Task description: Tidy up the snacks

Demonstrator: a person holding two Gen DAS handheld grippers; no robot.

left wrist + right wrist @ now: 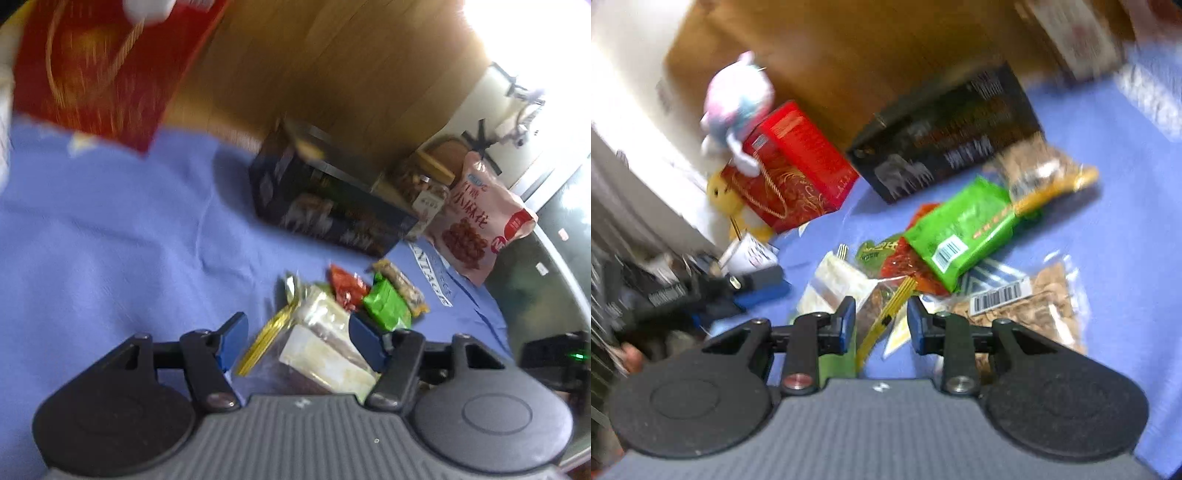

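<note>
the snacks lie in a loose heap on the blue cloth (110, 236) that covers the worktop, and the step in hand looks like the picking stage: choosing one packet out of the heap before carrying it to a tidier place.

the left hand-held gripper (295, 341) is released, its blue pads spread wide on either side of a clear packet with a pale, layered filling (325, 350). the packet sits between the fingers, but whether the pads touch it cannot be told. just beyond it lie a red packet (345, 288), a green packet (386, 304) and a long bag of nuts (404, 290), all touching or overlapping. behind them stands a dark box (325, 199), and to its right a pink bag (480, 218) leans upright.

the right hand-held gripper (881, 319) is also released, jaws apart and holding nothing, poised over the near edge of the same heap with a yellow-striped packet edge (886, 314) running between its fingers. the green packet (964, 229) lies on top, a barcoded bag of brown pieces (1027, 306) to the right, and a red gift box (798, 166) stands well apart at the back left.

the next move likely calls for closing the left jaws on the clear packet and lifting it without dragging its neighbours. both views are blurred, so finer contact cannot be judged.
</note>
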